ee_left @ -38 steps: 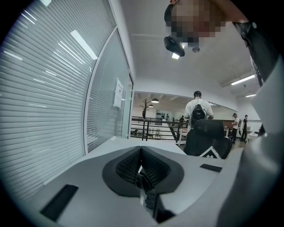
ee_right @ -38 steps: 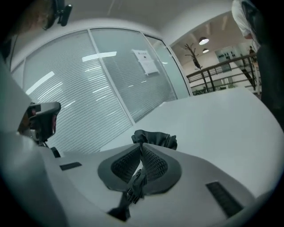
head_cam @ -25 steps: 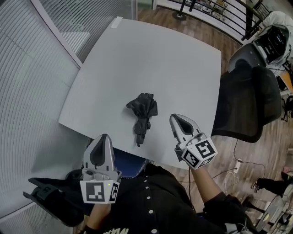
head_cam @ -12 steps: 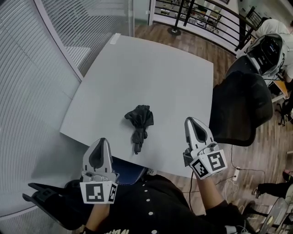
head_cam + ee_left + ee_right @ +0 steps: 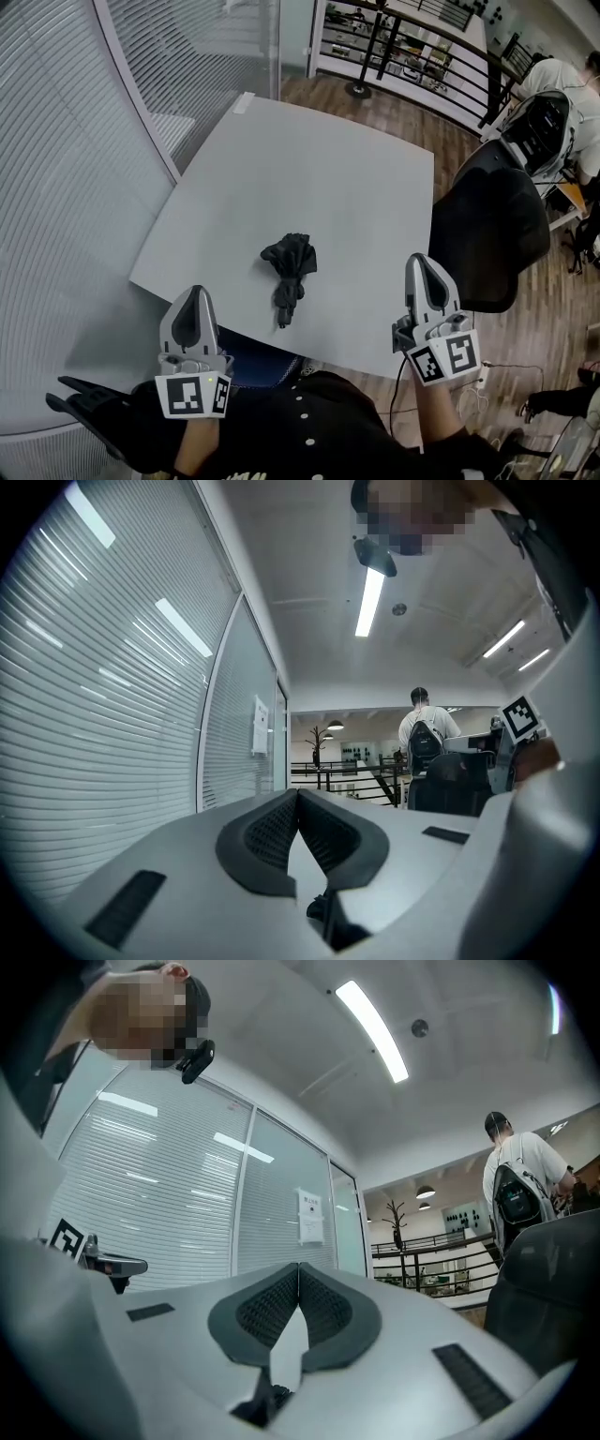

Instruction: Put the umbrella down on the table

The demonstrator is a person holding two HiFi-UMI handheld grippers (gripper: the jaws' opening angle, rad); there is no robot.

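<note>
Jaws on both grippers are sitting fully closed, pads meeting tip to tip, nothing between them. Left gripper [image 5: 195,294] is hovering off the near edge of the desk [image 5: 309,159], close to the person's body and pointing away from them. Right gripper [image 5: 424,262] is hovering by the desk's near right corner, also pointing forward, well apart from the left one. Neither is touching anything.

Folded black umbrella [image 5: 290,273] is lying on the desk, roughly centred side to side and closer to the near edge. Bunched canopy end is facing away from the person, handle end pointing back toward them. It's lying between the two grippers, apart from both.

Black office chair [image 5: 489,234] is standing just beside the desk's right edge. Slatted glass partition [image 5: 66,178] is running along the left. Both gripper views are looking level across the room, showing blinds, ceiling lights, a railing [image 5: 337,772] and a person with a backpack [image 5: 424,741] standing with their back to the cameras.
</note>
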